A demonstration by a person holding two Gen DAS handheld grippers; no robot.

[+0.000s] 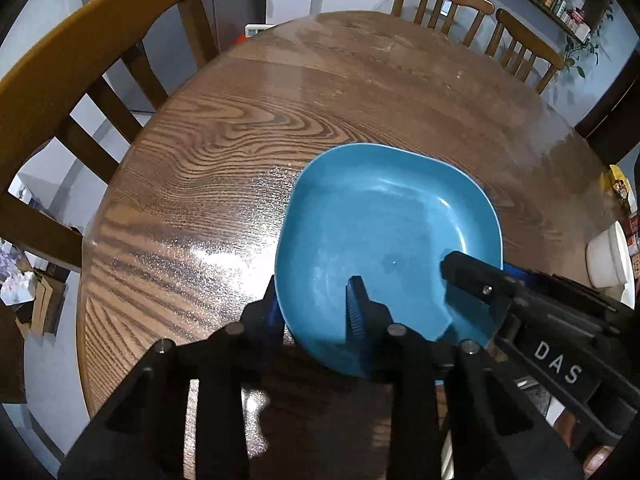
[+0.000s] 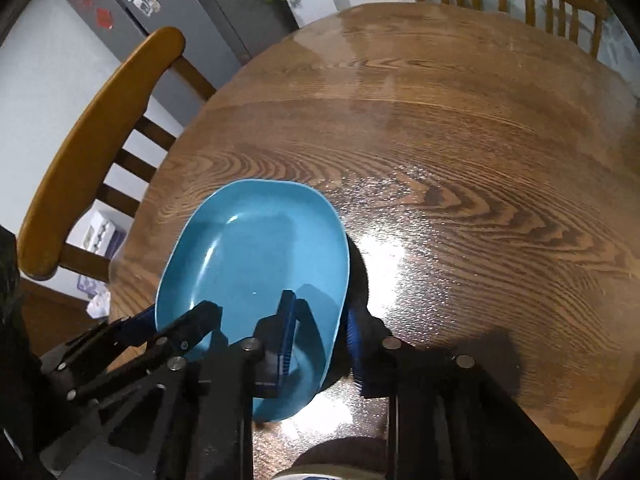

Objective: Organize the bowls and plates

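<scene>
A blue plate [image 1: 384, 248], squarish with rounded corners and a raised rim, glossy and empty, sat lower centre-right in the left wrist view and lower left in the right wrist view. It was tilted above the table. A white bowl [image 1: 610, 258] stood at the left view's right edge.

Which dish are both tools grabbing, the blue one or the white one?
The blue plate. The left tool and the right tool each pinch its rim. The white bowl sits untouched at the table's edge.
</scene>
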